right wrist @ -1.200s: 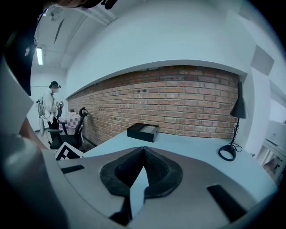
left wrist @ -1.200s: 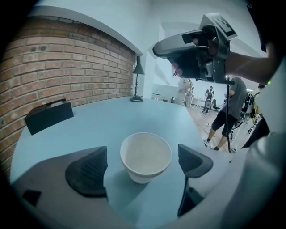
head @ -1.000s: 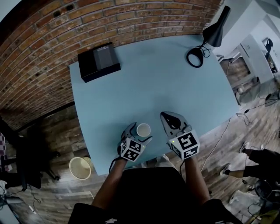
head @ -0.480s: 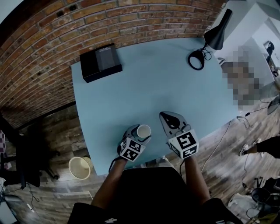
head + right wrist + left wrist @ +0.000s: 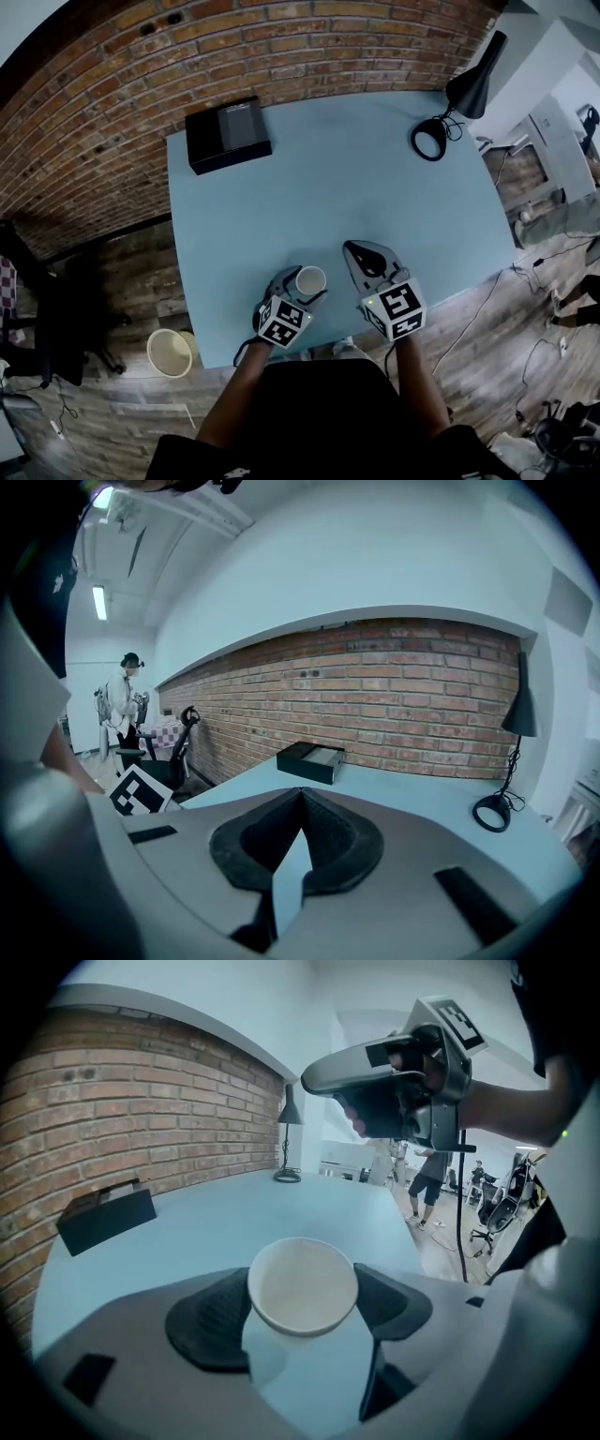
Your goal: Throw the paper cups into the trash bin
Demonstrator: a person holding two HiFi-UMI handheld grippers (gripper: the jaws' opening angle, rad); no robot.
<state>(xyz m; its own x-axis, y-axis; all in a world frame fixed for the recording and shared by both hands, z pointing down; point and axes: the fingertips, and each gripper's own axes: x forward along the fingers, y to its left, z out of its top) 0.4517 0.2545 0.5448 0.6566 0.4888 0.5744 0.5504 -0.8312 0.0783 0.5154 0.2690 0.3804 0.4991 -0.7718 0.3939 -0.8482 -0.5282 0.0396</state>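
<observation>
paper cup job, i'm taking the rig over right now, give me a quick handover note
Left gripper: its jaws have just been closing, and the pads press both sides of the paper cup, which is upright near the near edge of the table.
Right gripper: shut and empty, held beside the left one.
Trash bin: on the floor off the table's near left corner; it looks empty.
Done: cup gripped.
Left: carry the cup over the bin and release it. No other cup is in view.
</observation>
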